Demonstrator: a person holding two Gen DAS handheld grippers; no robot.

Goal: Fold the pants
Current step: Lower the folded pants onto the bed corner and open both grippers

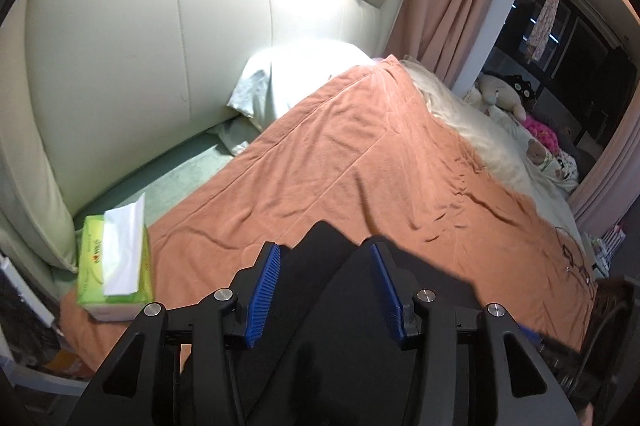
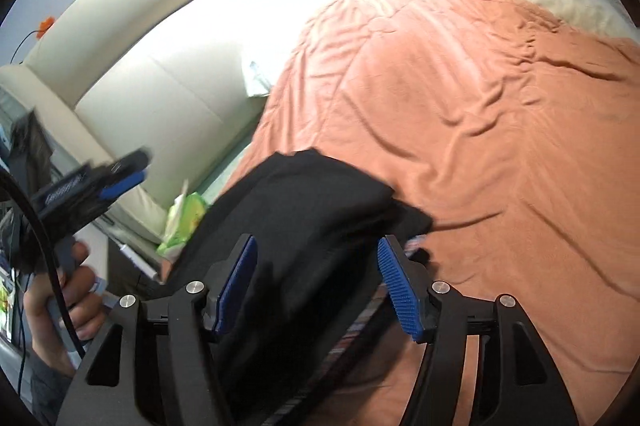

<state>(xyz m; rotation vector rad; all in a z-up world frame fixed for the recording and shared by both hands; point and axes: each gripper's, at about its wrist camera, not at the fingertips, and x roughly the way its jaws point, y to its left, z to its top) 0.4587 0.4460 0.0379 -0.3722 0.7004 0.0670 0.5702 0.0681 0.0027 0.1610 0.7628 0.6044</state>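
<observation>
Bunched black fabric pants [image 2: 304, 226] heaped on the rumpled orange bedspread [image 2: 480, 146], between the spread blue pads of both the right gripper [image 2: 316, 286] and left gripper [image 1: 324, 290], neither pinching. Only from the right wrist: a hand [image 2: 60, 298] on the left handle. Only from the left: stuffed toys [image 1: 508, 90] by the dark window.

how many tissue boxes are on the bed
1: a green cardboard tissue box with a white tissue sticking out, at the orange bedspread's near-left corner by the cream headboard. The black pants could hide others.
</observation>
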